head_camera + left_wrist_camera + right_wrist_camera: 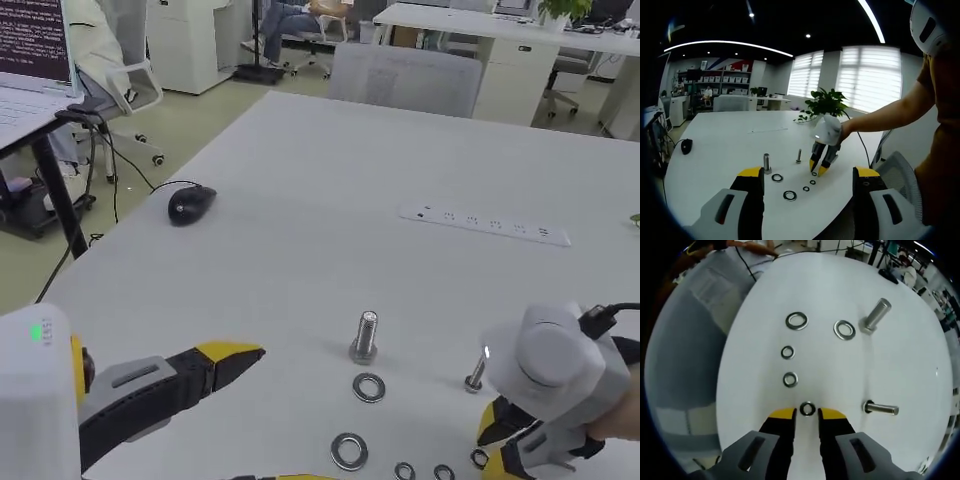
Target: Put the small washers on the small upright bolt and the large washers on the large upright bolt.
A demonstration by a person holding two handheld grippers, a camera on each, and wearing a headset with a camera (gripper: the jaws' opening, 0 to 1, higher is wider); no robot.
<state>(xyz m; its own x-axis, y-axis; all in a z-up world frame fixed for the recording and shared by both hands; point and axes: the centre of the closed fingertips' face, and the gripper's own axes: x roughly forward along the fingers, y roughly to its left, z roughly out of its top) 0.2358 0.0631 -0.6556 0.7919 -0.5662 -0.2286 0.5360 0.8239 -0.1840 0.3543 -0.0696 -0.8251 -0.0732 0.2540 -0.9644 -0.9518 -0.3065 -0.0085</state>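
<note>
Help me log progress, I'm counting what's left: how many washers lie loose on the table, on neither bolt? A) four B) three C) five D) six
C: two large washers and three small washers lie flat on the table.

Shiny metal washers (796,320), dull metal bolts (877,315), smooth matt white tabletop (840,280)

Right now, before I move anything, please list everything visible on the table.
Large bolt: 1, silver, upright mid-table
Small bolt: 1, silver, upright, right of it
Large washers: 2, silver, flat before the large bolt
Small washers: 3, silver, flat near the front edge
Mouse: 1, black, far left
Power strip: 1, white, far side
Table: 1, white, under everything
Left hand-held gripper: 1, black-yellow, open, front left
Right hand-held gripper: 1, black-yellow, open around one small washer
</note>
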